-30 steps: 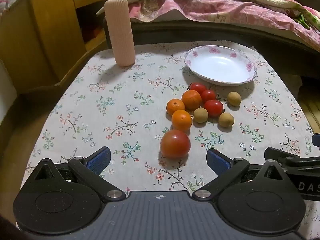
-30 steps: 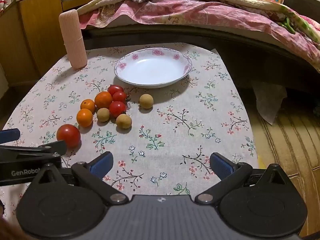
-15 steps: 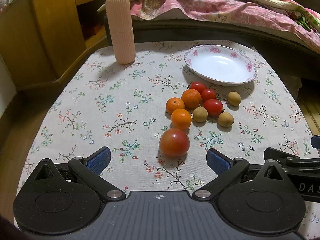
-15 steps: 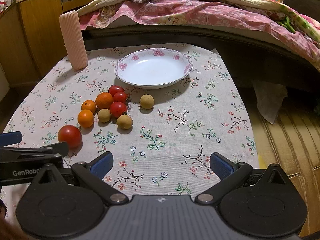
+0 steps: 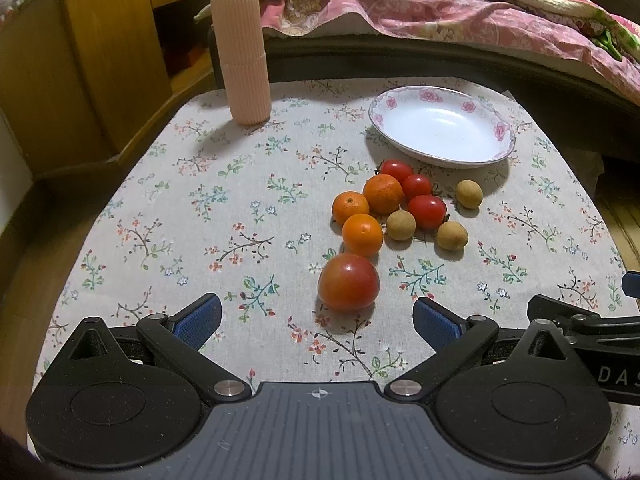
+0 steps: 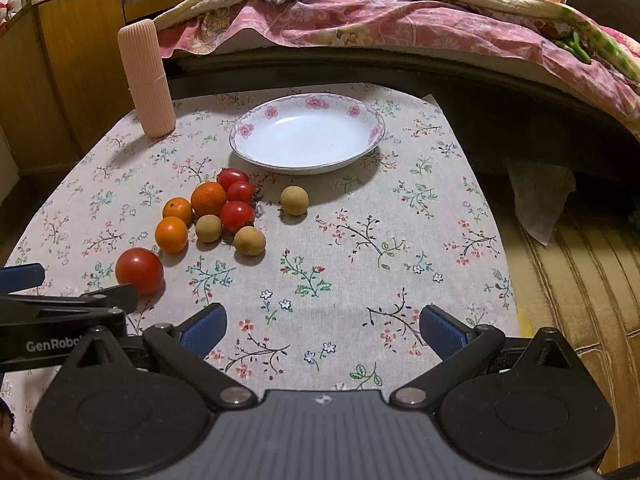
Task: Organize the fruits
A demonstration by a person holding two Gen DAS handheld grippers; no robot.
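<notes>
- Two grippers, both low over the tabletop (image 6: 400, 208) with its flowered cloth, side by side.
- Left gripper (image 5: 317, 316): fingers (image 5: 199, 316) wide apart, nothing between them.
- Large tomato (image 5: 348, 282) just ahead of the left fingers, a little toward the right finger, not touched.
- Three small oranges (image 5: 362, 234) directly beyond the large tomato, close together in a short row.
- Three cherry tomatoes (image 5: 427, 211) to the right of the oranges and further ahead, touching or nearly touching one another.
- Three brown longans (image 5: 401, 225) around the cherry tomatoes: one between the oranges and a cherry tomato, two further right.
- White plate (image 5: 496, 156) with pink flowers on the rim, far ahead of the left fingers and to the right, with nothing in it.
- Right gripper (image 6: 323, 326): fingers (image 6: 442, 332) also spread wide, only cloth between them.
- All fruit ahead of the right fingers and to the left; same large tomato (image 6: 139, 270) nearest, just beyond the tip of the left gripper's finger.
- Pink ribbed cylinder (image 5: 241, 56) upright at the far left corner, well apart from the fruit.
- Bed with a pink flowered blanket (image 6: 380, 12) behind the tabletop.
</notes>
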